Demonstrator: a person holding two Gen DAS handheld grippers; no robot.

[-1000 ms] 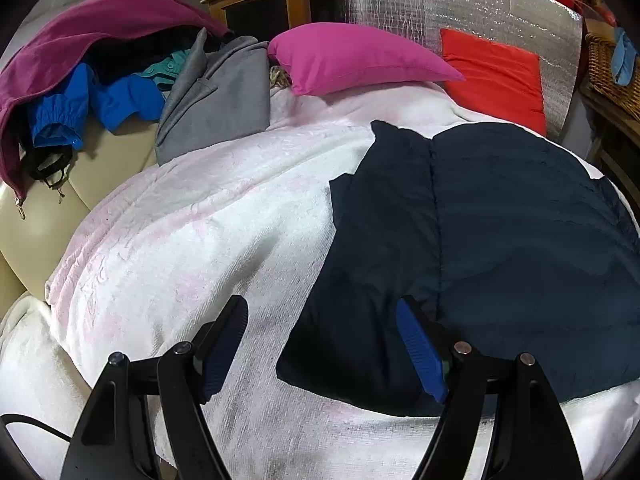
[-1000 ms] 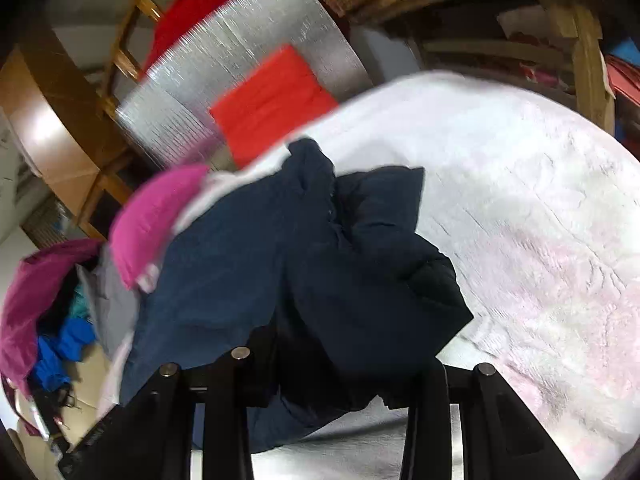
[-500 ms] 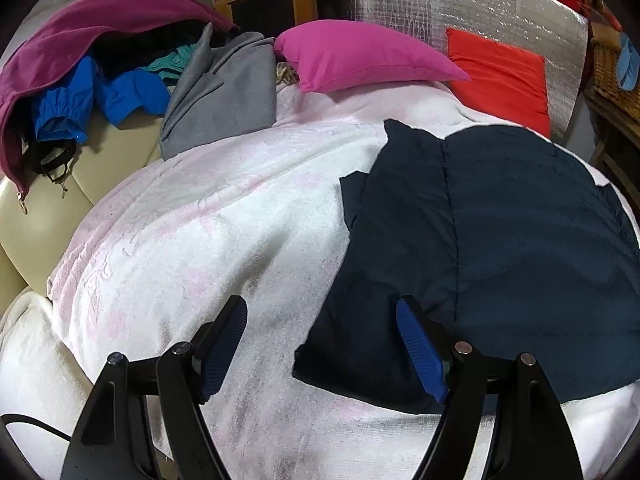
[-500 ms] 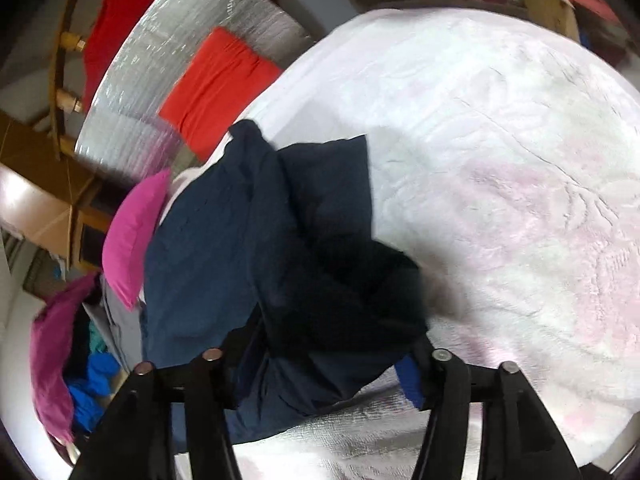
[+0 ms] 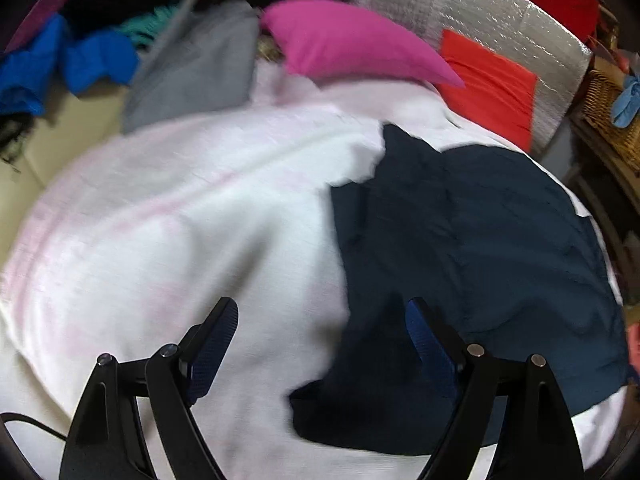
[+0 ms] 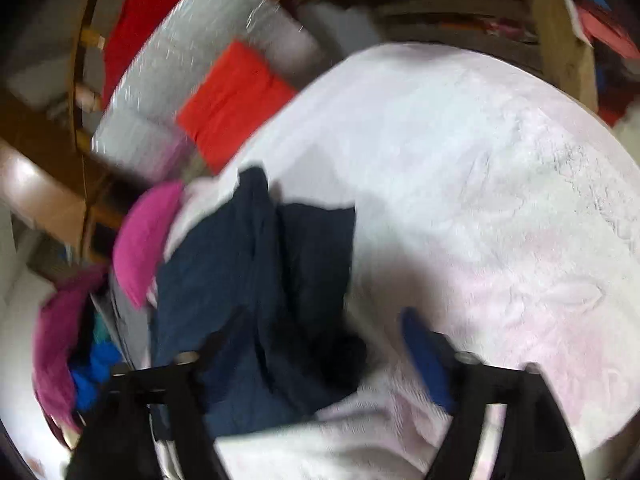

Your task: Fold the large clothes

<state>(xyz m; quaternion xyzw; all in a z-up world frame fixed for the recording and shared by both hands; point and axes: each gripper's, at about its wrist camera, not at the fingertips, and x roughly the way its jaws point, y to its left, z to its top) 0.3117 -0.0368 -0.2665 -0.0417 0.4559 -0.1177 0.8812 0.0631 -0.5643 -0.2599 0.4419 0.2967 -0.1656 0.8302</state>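
A: Fingers first. Left gripper (image 5: 320, 336)?

B: Jaws spread wide, nothing between the blue pads (image 5: 214, 342). The right-hand finger hangs over the near edge of the navy garment (image 5: 472, 264); contact cannot be confirmed. The other finger is over bare blanket.

A: Right gripper (image 6: 316, 344)?

B: Also spread wide, gripping nothing. A bunched fold of the navy garment (image 6: 256, 280) lies between the fingers, nearer the left one; the blue pad (image 6: 426, 364) of the other finger stands clear of the cloth. That view is blurred.

A: Garment position?

B: On the white-pink blanket (image 5: 160, 220). In the left view it lies mostly flat; in the right view one side is doubled over in a rumpled flap.

A: Surroundings, taken from the garment?

B: Beyond its far edge, a magenta pillow (image 5: 352, 40) and a red cushion (image 5: 488, 84) against a silver foil panel (image 5: 460, 4). Well to the pillow's side, a grey garment (image 5: 192, 68) and blue clothing (image 5: 72, 64) heaped together.
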